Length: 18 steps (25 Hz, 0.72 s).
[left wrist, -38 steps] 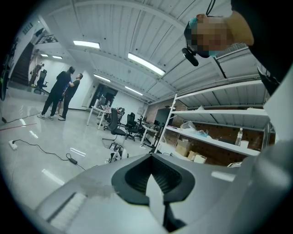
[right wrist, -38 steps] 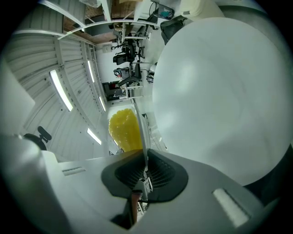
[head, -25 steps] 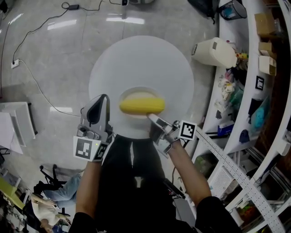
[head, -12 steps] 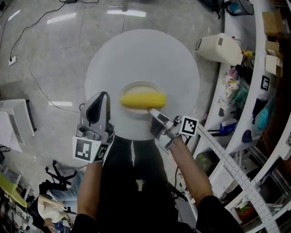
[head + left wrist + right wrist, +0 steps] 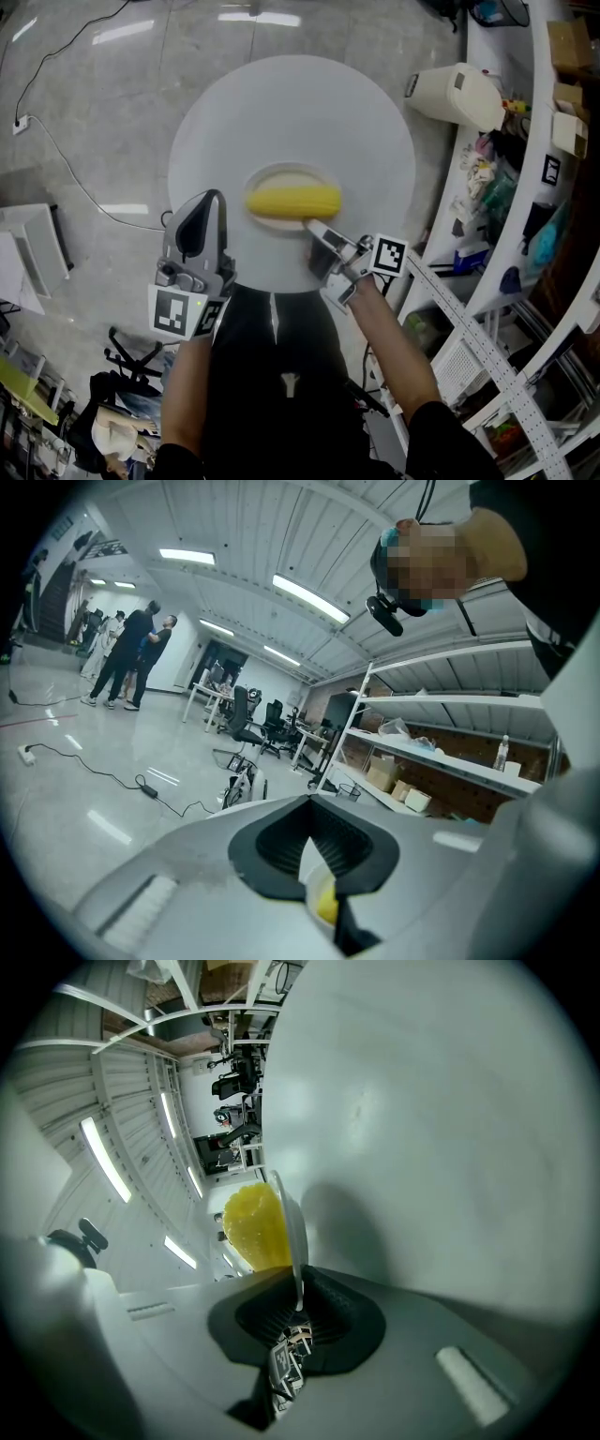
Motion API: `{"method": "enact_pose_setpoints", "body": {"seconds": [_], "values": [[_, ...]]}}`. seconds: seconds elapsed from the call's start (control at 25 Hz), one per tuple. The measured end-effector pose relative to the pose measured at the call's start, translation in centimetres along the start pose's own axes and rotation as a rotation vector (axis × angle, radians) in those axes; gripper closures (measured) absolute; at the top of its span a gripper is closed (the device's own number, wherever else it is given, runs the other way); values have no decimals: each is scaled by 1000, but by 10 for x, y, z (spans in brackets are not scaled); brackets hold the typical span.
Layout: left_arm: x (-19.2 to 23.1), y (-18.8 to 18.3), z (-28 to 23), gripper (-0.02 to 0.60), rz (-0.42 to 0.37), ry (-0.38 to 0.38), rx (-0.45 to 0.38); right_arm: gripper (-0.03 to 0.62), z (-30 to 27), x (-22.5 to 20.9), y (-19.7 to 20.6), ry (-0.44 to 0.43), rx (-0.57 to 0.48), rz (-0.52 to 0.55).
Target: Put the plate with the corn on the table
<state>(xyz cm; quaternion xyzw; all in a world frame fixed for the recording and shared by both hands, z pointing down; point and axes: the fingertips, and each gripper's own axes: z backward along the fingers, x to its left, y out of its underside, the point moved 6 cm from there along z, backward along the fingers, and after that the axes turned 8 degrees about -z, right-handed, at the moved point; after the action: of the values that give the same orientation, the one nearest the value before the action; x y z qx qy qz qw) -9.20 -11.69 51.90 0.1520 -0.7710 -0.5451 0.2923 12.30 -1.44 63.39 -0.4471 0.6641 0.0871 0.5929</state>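
The right gripper [image 5: 312,228] had its fingers clamped on the near rim of the plate [image 5: 272,173], which carried a corn cob [image 5: 293,201]. A round white worktop [image 5: 291,103] lay beneath the plate. Left of the plate, the left gripper [image 5: 214,198] had its fingers closed and empty.

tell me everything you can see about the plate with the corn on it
The plate is small, round and shallow, pale and slightly translucent, like plastic. A yellow corn cob lies across it. The right gripper has its tongs shut on the plate's near rim. The plate is level above the round white table; whether it touches the tabletop cannot be told.
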Motion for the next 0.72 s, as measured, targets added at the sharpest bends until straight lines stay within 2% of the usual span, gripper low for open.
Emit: {"method": "enact_pose_setpoints", "body": {"seconds": [0.48,0.72], "values": [[6,4,2,577,9,-10,-4,568,-5,-10,0,35,4,-20],[12,4,-7,577,16,-18,32,568,-10,-6,-6,48,-5,-34]]}}
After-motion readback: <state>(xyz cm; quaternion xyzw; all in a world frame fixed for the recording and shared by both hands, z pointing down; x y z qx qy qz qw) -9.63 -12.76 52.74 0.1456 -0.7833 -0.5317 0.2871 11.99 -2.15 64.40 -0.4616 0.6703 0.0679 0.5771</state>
